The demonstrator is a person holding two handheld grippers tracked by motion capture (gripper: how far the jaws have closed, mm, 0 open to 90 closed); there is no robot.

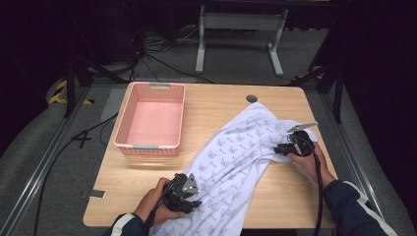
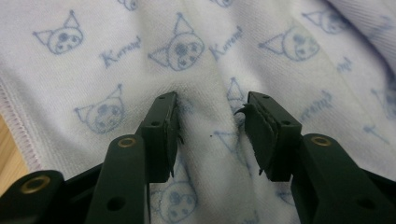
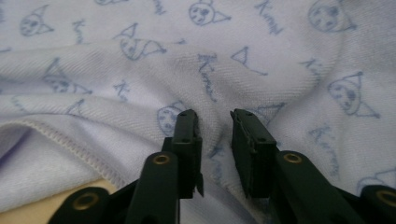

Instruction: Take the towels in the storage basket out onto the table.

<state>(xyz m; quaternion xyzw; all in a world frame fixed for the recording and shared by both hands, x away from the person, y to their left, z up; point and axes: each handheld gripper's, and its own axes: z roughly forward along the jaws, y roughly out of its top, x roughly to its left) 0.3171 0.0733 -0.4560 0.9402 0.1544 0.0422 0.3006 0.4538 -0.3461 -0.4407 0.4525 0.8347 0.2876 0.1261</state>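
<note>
Towel (image 1: 236, 152) draped from desk's (image 1: 275, 206) far right toward near edge, hanging over it; left claw (image 1: 193, 201) part-open astride a ridge near front, right claw (image 1: 279, 149) narrower on a right-side fold, grip unclear, likely for spreading or folding.

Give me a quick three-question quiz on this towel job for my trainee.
1. True or false: the white towel lies inside the pink basket.
2. Which gripper is at the towel's near end by the table edge: A) left gripper, B) right gripper?
3. What fills the gap between the right gripper's jaws in the right gripper view?

Key: 1 false, it lies on the table beside the basket. 2 A. 3 a raised fold of towel.
</note>
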